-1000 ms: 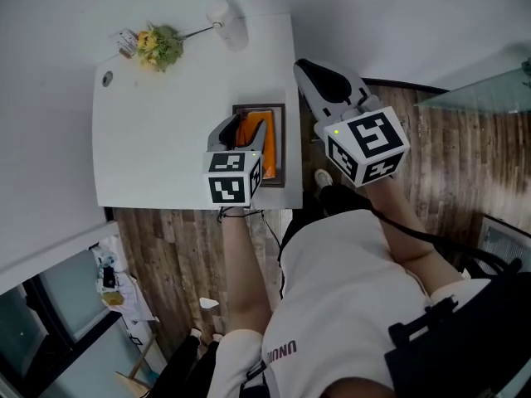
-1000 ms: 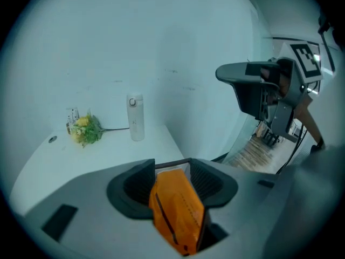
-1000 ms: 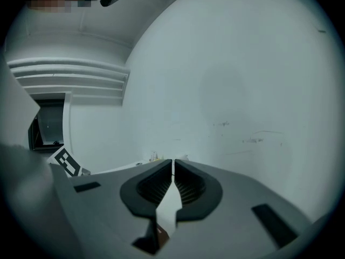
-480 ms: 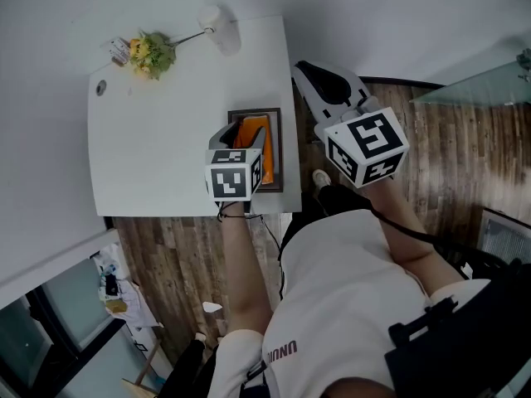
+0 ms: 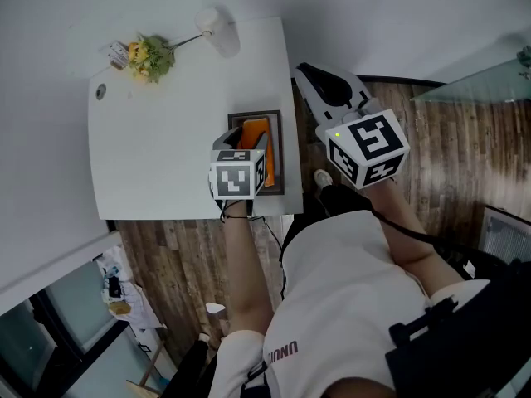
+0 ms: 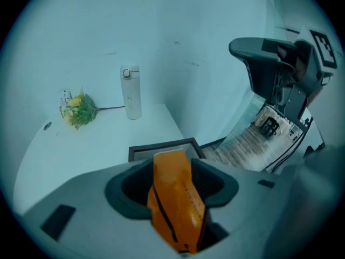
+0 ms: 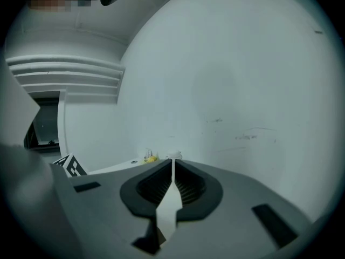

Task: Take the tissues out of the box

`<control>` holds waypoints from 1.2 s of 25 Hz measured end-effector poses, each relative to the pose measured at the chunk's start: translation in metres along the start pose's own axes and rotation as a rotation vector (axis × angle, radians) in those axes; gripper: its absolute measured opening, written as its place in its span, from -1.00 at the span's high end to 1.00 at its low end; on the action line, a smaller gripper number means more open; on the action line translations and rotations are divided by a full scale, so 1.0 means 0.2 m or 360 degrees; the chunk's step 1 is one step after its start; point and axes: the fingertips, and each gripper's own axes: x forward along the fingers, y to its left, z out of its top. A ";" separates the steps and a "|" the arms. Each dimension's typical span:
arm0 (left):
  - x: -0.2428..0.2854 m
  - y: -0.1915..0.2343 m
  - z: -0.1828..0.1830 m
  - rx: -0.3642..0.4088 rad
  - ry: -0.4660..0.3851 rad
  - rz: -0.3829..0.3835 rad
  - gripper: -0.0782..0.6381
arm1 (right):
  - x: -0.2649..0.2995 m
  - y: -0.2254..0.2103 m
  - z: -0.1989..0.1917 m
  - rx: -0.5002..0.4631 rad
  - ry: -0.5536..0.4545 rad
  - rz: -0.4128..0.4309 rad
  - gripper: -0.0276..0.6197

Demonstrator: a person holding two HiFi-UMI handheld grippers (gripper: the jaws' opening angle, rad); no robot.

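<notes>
Left gripper [image 5: 247,136], above the near right edge of the table [image 5: 158,139]: jaws apart, just been opening, either side of the orange tissue pack [image 6: 175,198], which leans in the dark-rimmed box [image 6: 161,147]. Right gripper [image 7: 172,169], right of the table: jaws together.

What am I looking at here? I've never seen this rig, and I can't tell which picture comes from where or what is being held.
There is no robot: a person holds a two-jaw tool in each hand. The head view looks down from the person's head. The two gripper views ride on the tools, looking along their jaws. On the white table are a white bottle, flowers and a dark-rimmed box. The left hand-held gripper is over the box. Its jaws have just been opening, with an orange pack between them, not squeezed. The right hand-held gripper is beside the table, jaws together, apparently empty.
</notes>
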 end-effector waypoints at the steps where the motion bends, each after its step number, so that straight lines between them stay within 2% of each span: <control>1: 0.00 0.00 -0.01 0.0001 0.0011 0.0003 0.18 | 0.00 0.00 0.00 0.0001 0.0000 -0.0001 0.83; 13: 0.04 -0.02 -0.05 -0.0037 0.0050 -0.0006 0.19 | -0.01 -0.02 0.00 0.0020 -0.0006 -0.0024 0.83; 23: 0.05 -0.04 -0.06 -0.0046 0.0036 -0.0050 0.44 | -0.01 -0.01 0.00 0.0031 -0.0004 -0.0034 0.83; 30: 0.04 -0.04 -0.05 -0.0064 0.0025 -0.0055 0.53 | -0.02 -0.02 0.00 0.0033 -0.0002 -0.0042 0.83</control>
